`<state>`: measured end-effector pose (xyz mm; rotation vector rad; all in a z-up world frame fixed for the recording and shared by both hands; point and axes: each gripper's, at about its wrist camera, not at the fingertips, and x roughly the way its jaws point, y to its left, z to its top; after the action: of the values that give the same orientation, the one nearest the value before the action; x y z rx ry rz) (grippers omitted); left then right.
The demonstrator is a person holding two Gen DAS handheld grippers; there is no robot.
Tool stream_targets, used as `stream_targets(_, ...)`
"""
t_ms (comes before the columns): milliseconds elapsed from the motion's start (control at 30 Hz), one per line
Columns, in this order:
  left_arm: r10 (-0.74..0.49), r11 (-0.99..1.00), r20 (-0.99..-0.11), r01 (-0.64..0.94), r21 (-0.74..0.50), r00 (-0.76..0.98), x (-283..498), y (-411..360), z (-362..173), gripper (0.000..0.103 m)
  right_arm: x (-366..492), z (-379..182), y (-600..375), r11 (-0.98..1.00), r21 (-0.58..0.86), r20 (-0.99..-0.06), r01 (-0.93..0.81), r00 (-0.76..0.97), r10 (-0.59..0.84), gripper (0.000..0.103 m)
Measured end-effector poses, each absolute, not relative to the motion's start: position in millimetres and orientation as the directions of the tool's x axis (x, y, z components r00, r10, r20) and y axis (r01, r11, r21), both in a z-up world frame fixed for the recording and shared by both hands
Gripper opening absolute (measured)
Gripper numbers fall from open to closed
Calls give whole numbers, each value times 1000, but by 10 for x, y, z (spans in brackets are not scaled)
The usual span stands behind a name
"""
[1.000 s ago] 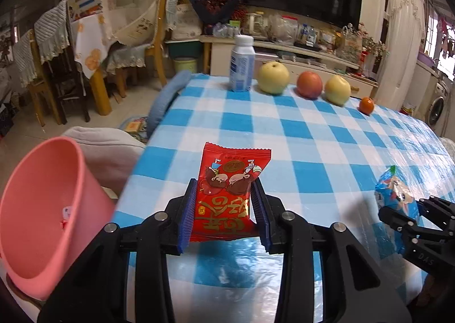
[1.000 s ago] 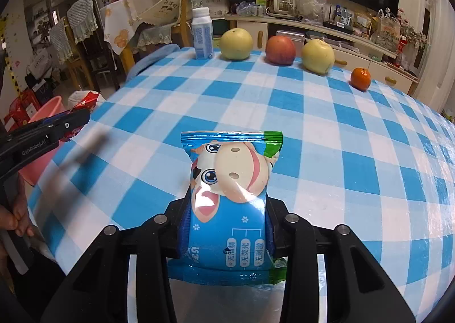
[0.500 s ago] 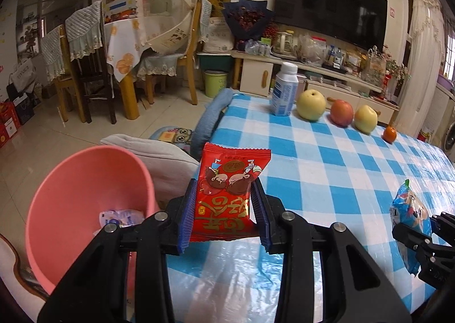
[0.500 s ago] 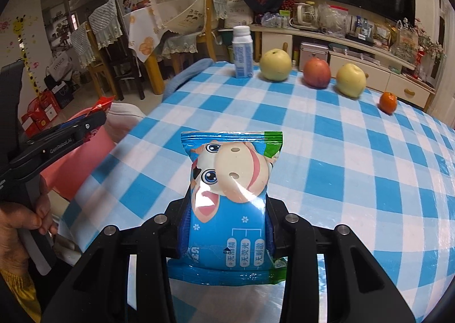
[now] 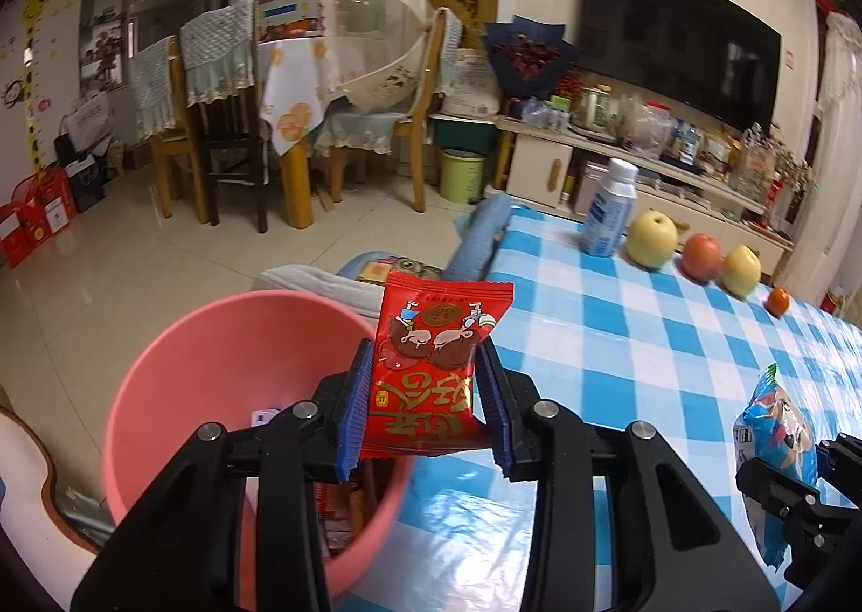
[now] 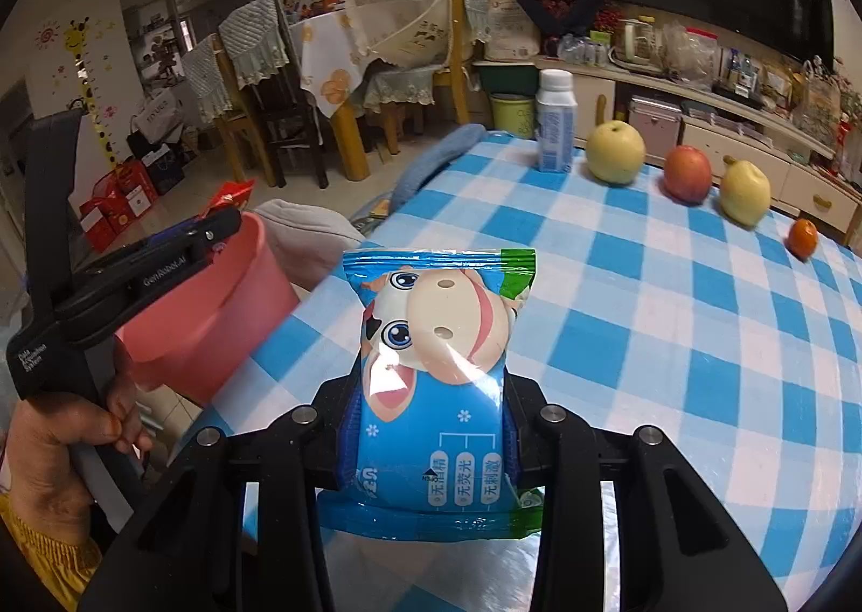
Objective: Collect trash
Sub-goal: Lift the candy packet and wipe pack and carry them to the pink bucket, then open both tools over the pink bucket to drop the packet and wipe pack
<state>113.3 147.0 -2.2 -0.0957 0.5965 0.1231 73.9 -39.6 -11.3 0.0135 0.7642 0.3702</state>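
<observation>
Two views, each with one packet held. Left wrist view: the left tool (image 5: 425,407) pinches a red snack packet (image 5: 431,375) just over the near rim of the pink bin (image 5: 178,353), beside the worktop (image 5: 619,342) edge. Released here, the packet could catch the rim and fall to the floor, since it hangs near the lip, not the centre. Right wrist view: the right tool (image 6: 428,429) pinches a blue cow-face packet (image 6: 436,369) above the worktop, apart from the bin (image 6: 204,321). Both tools converging on one opening risk collision; floor beyond the bin lies open.
</observation>
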Motion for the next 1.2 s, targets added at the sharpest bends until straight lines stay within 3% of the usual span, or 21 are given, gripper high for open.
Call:
stream_targets(500,174,952,-574,-286,-109,800,1130,2065,22,39,915,74,519,867,153,-660,-474,604,446,40)
stream_targets(1200,285,873,-609,-463,-154,740,1092,2861,-82,39,1216,-82,1781,774,149,-686,-615,499,529,40)
